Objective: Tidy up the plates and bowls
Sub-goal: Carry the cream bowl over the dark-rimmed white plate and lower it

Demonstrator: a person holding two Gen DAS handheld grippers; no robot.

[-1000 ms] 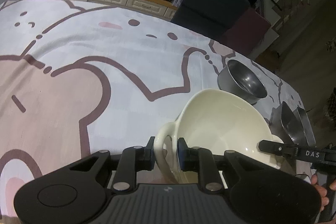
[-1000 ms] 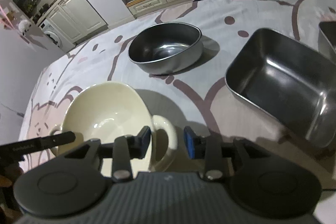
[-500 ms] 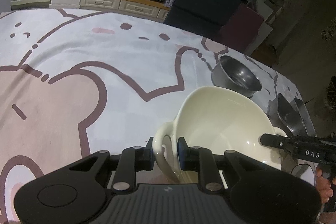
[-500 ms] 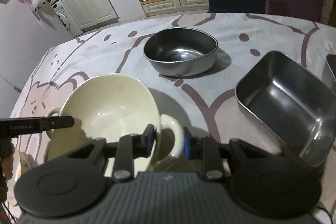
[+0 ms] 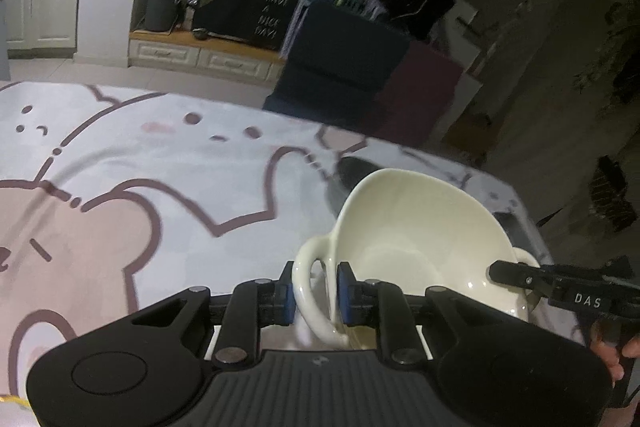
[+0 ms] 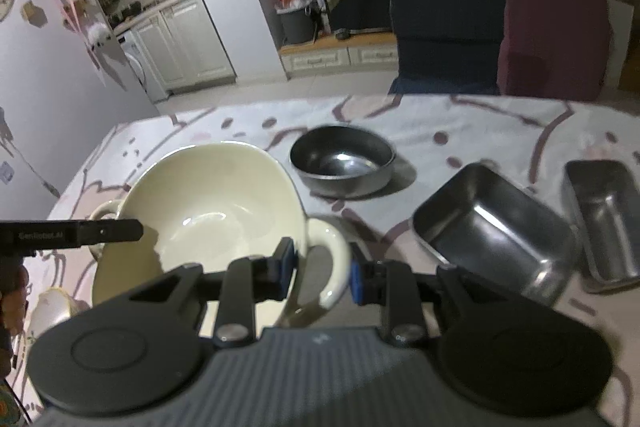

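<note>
Your left jaws were pinched on the near loop handle of the cream bowl (image 5: pixel 420 243), blue pads flat against both sides of the loop. Left gripper (image 5: pixel 316 293) sat at 6 o'clock in its own view, the bowl running up toward 1 o'clock. Your right gripper (image 6: pixel 322 267) had just been narrowing around the bowl's other handle; the loop sat between the pads, the left pad against the bowl wall, the right pad at the loop's outer edge, contact there hard to confirm. The bowl looked tilted and raised off the tablecloth (image 5: pixel 132 163), carried between the two grippers. In the right view, a round steel bowl (image 6: pixel 342 161) stood at 12 o'clock from that gripper, well apart. Two steel trays, one larger (image 6: pixel 496 239) and one narrower (image 6: pixel 604 223), lay side by side at 2 o'clock.
</note>
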